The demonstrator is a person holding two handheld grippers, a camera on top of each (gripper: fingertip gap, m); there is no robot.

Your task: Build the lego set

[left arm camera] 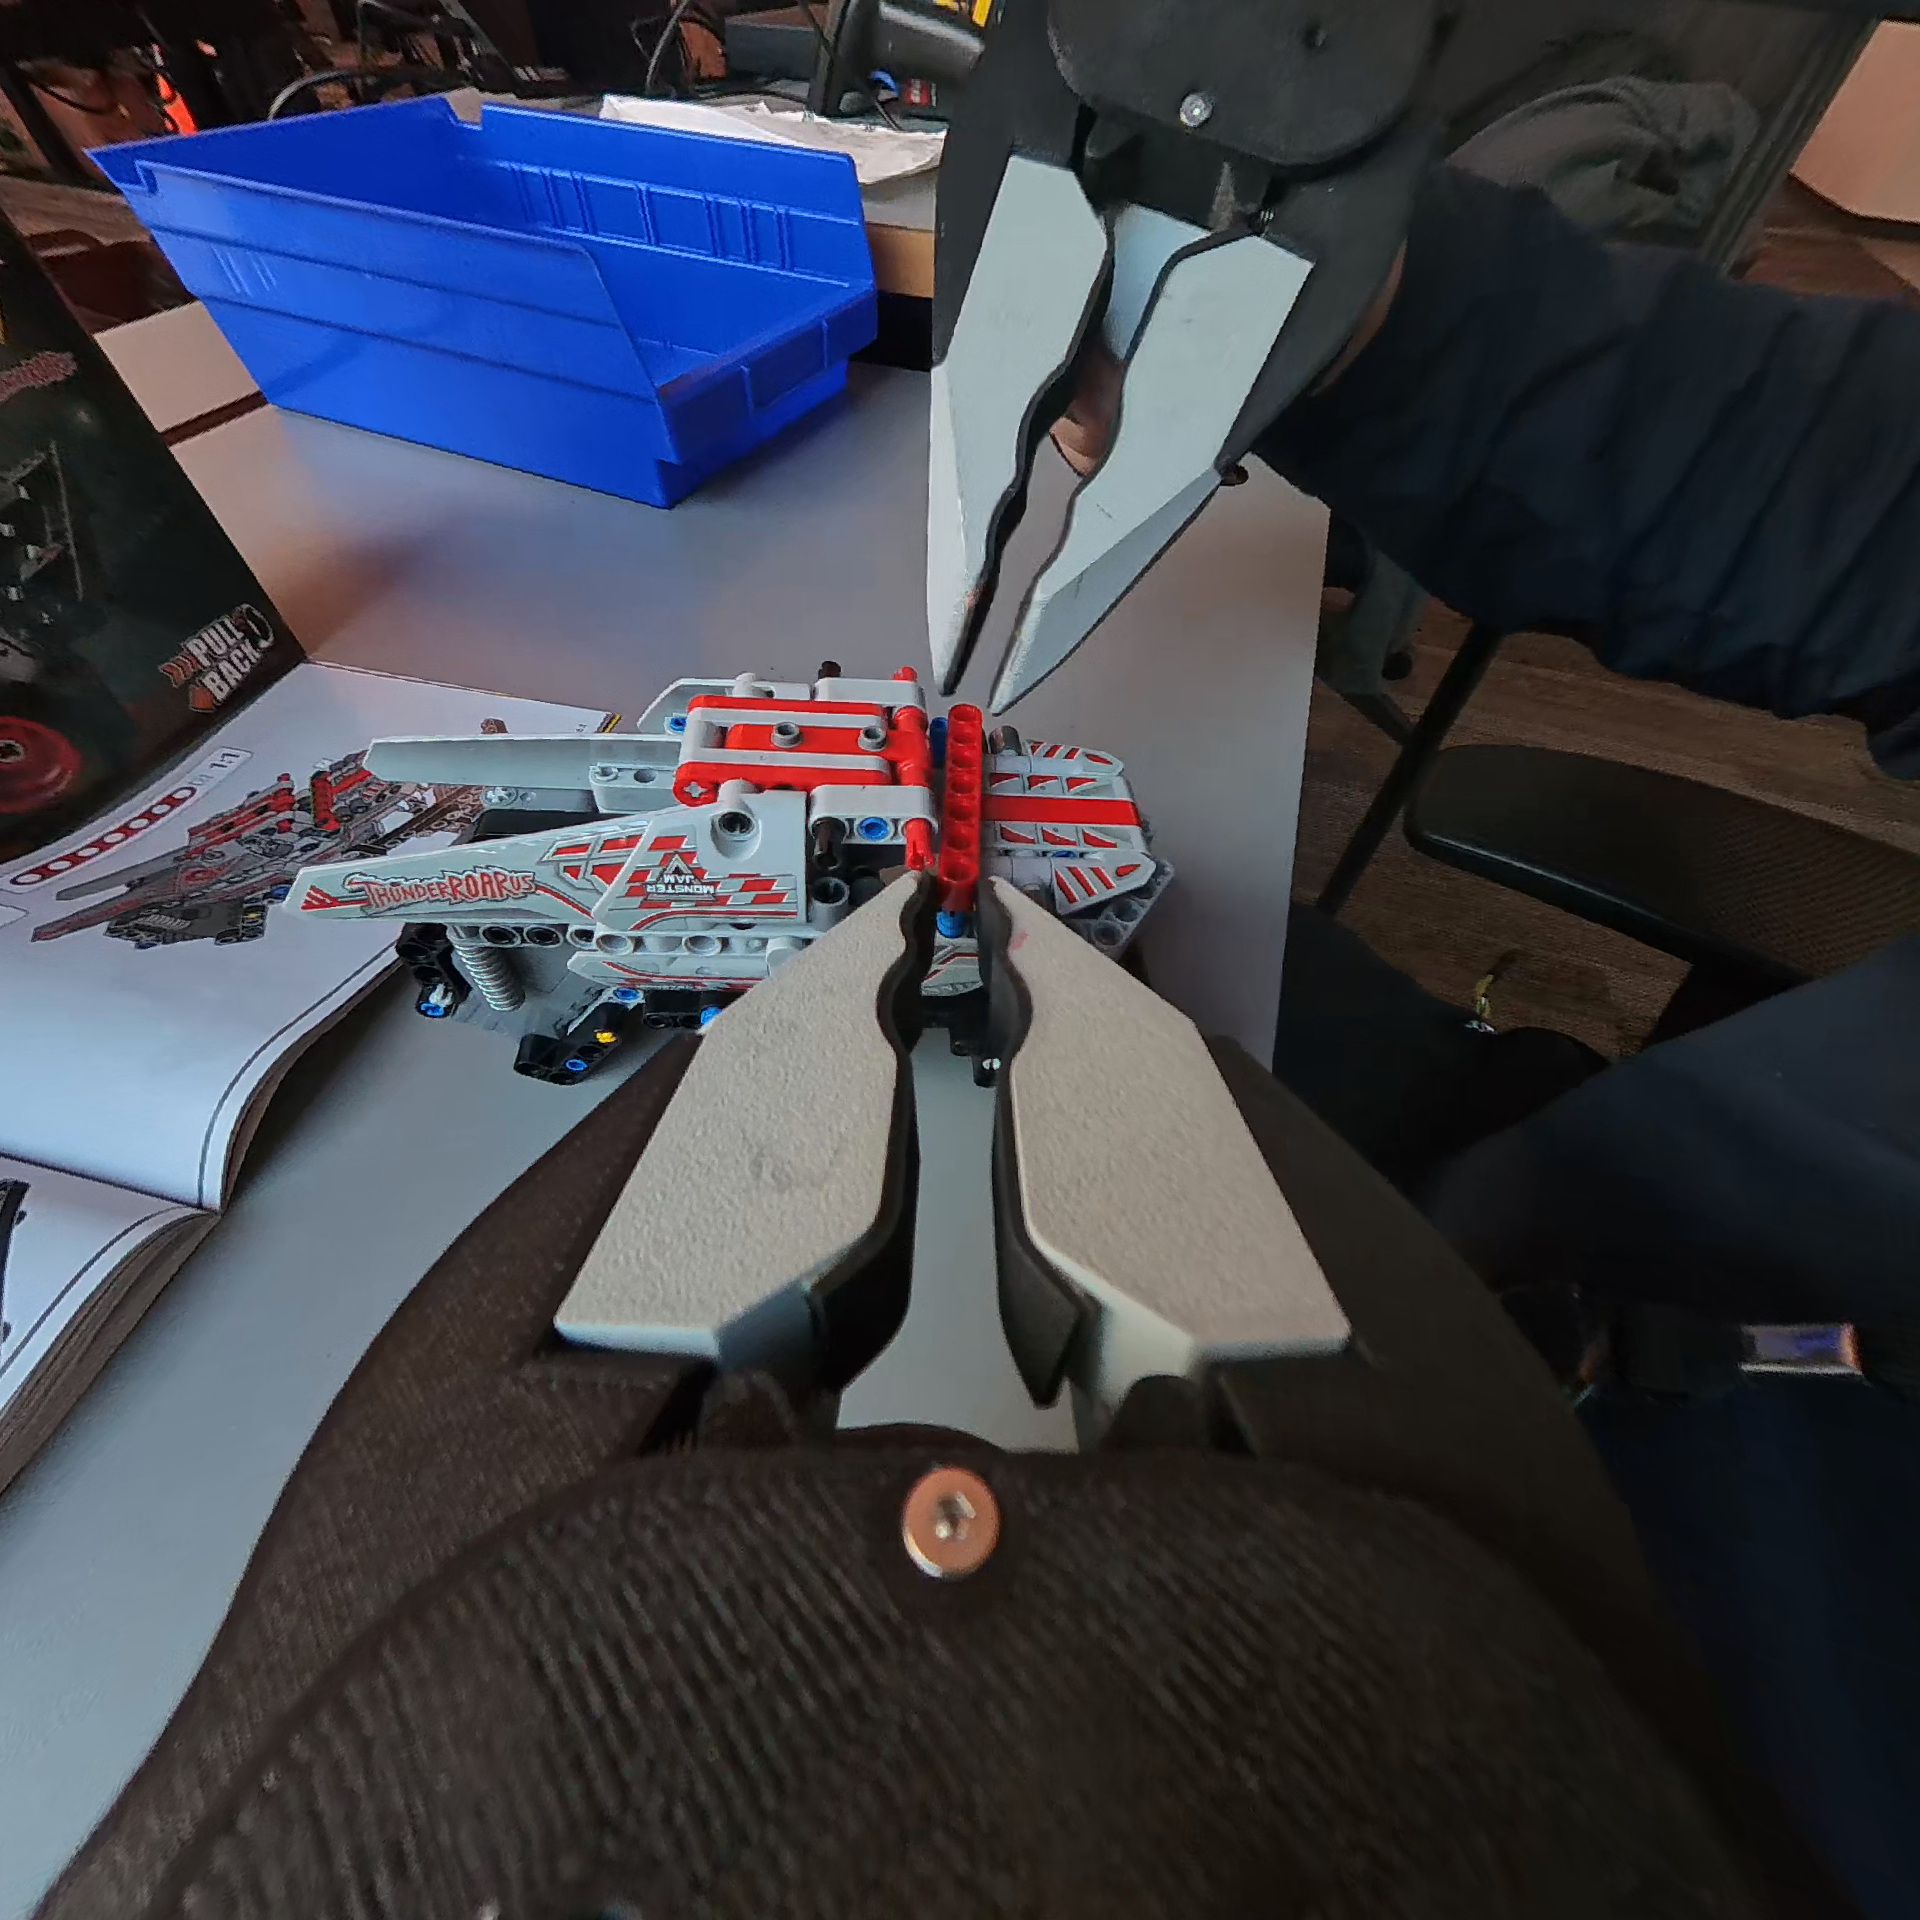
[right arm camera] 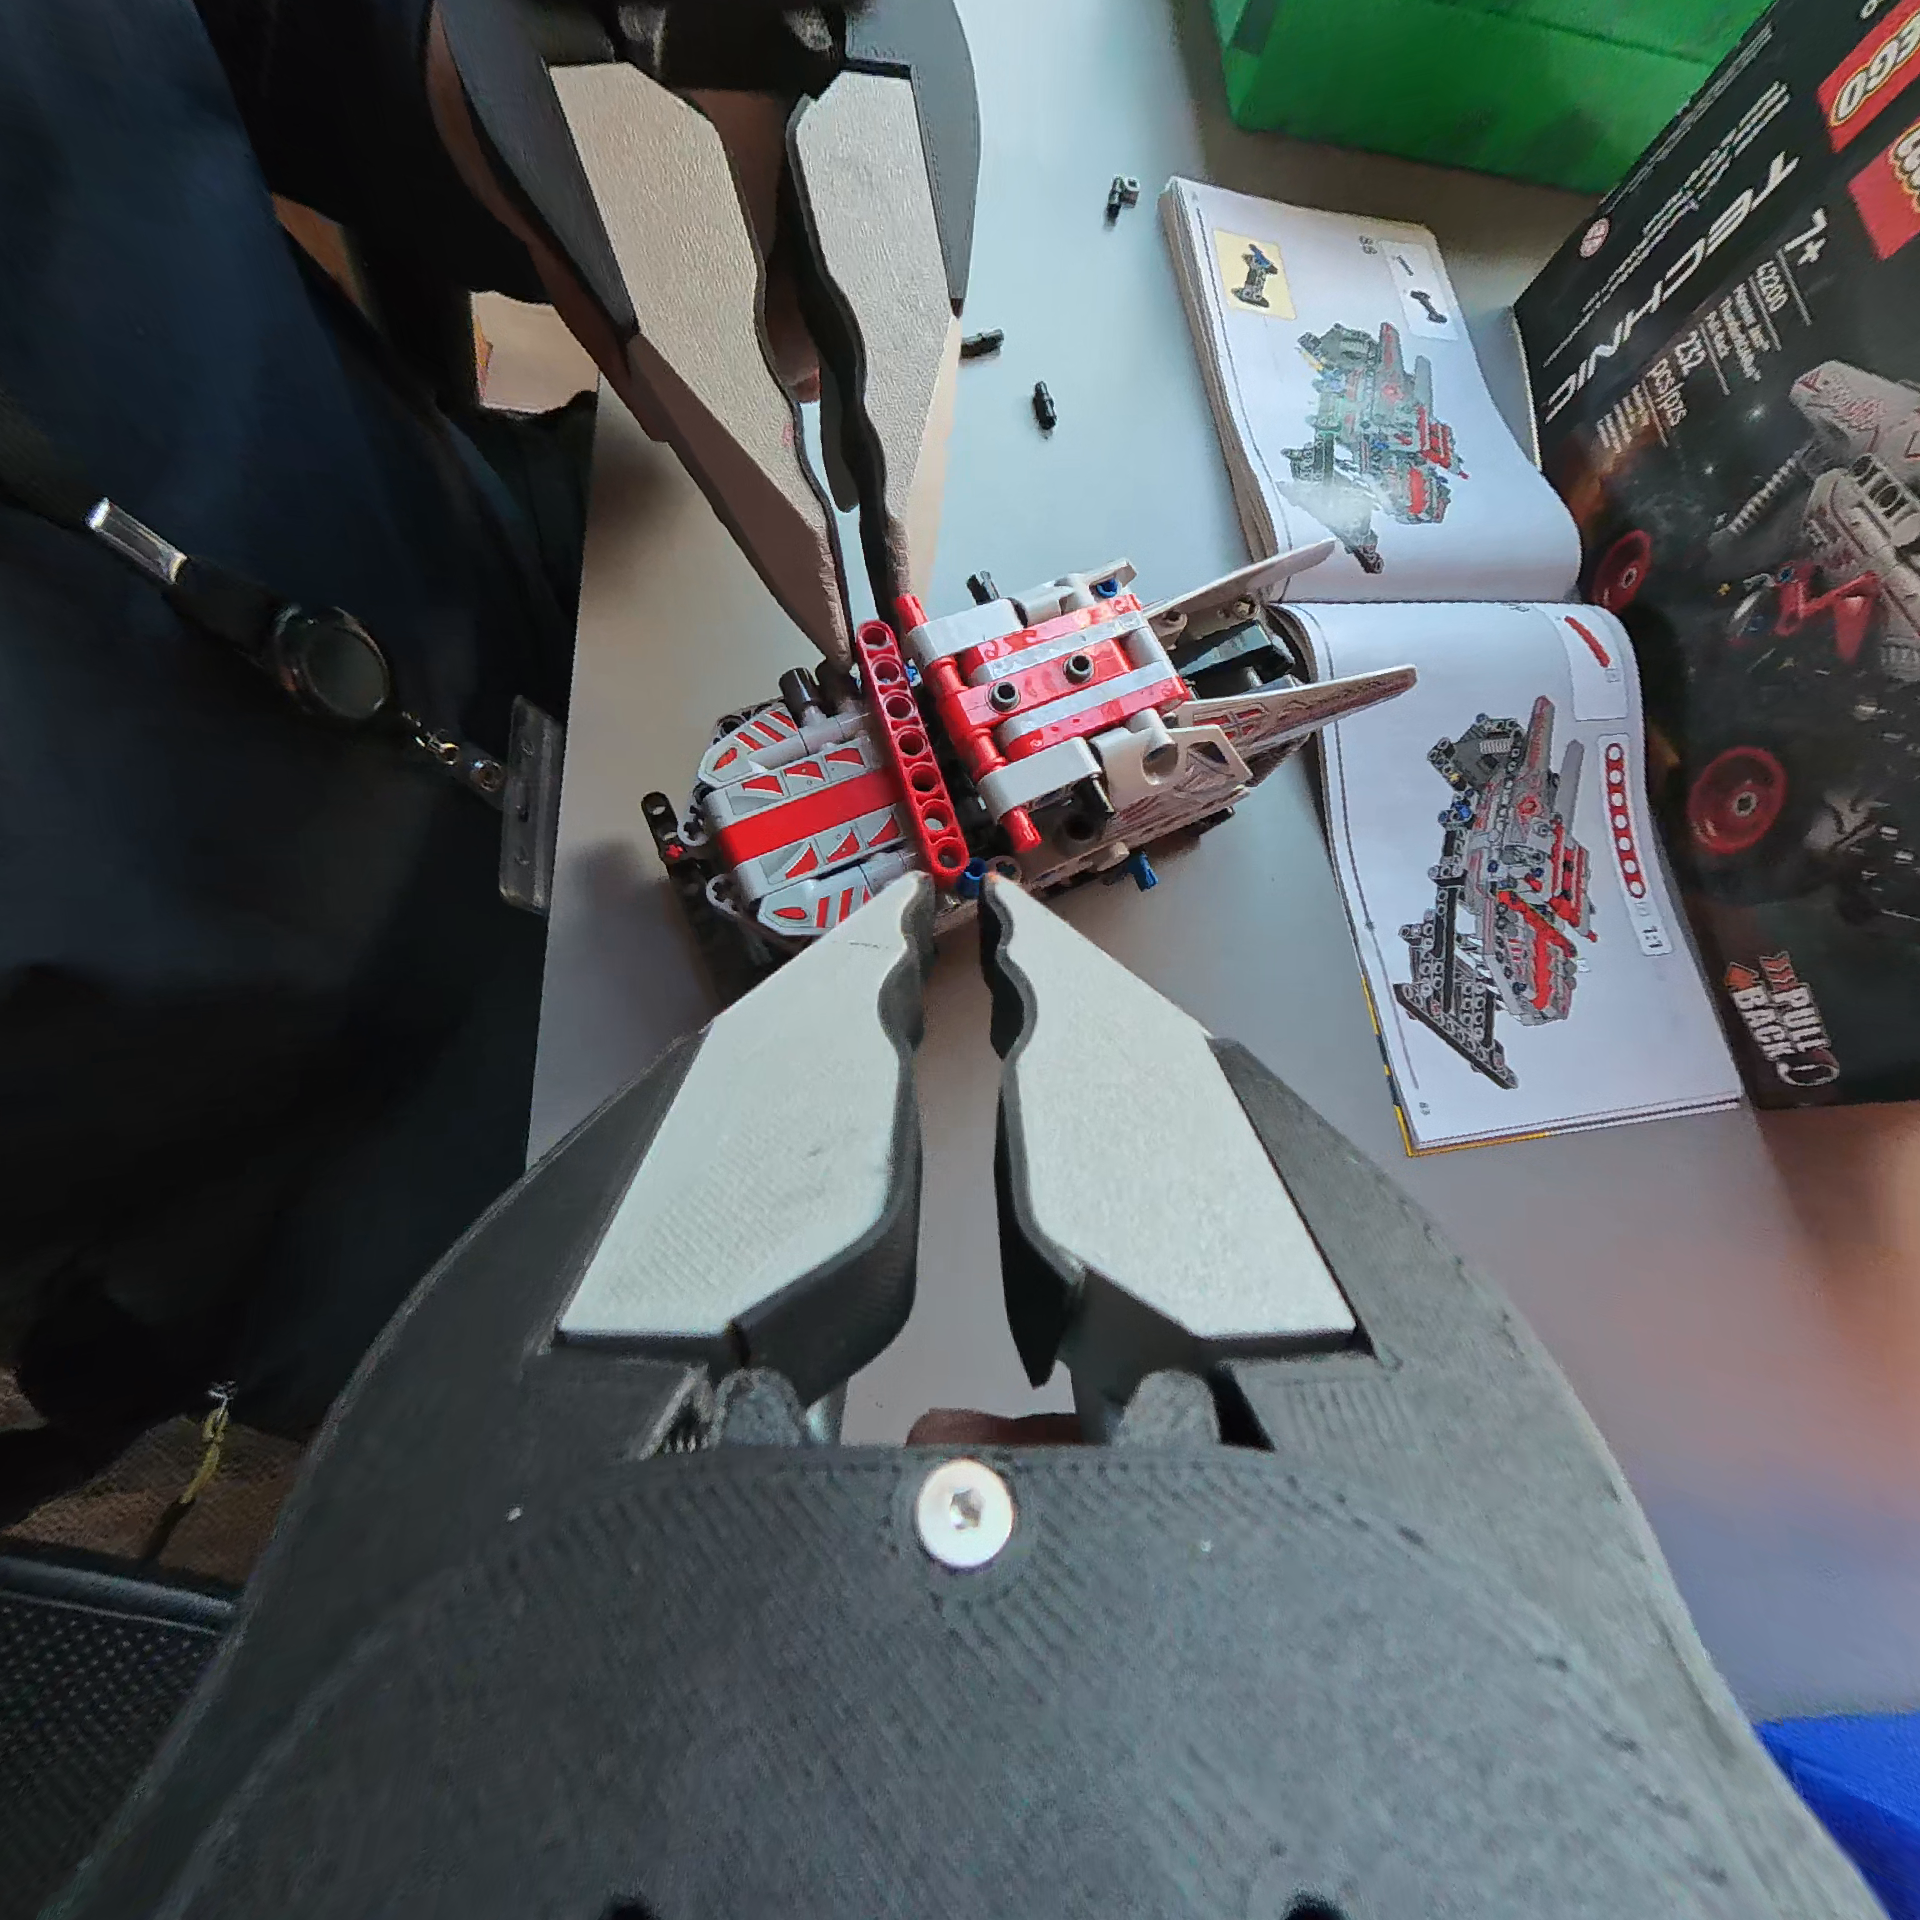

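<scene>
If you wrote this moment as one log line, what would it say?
stage: fitting red beam across model | left gripper: at beam's near end | right gripper: at far end | booklet: open beside

Soft daylight, sharp focus, fisheye-bent edges

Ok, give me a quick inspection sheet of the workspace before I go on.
Surface: grey table.
Job's things: lego model, red beam across its top; open instruction booklet; set box.
Clutter: loose black pins; blue bin; green box.
Grippers: left gripper and right gripper at opposite beam ends, jaws nearly closed; grip unclear.
Cables: dark ones behind the bin.
Surroundings: black chair, person's dark sleeve.
</scene>
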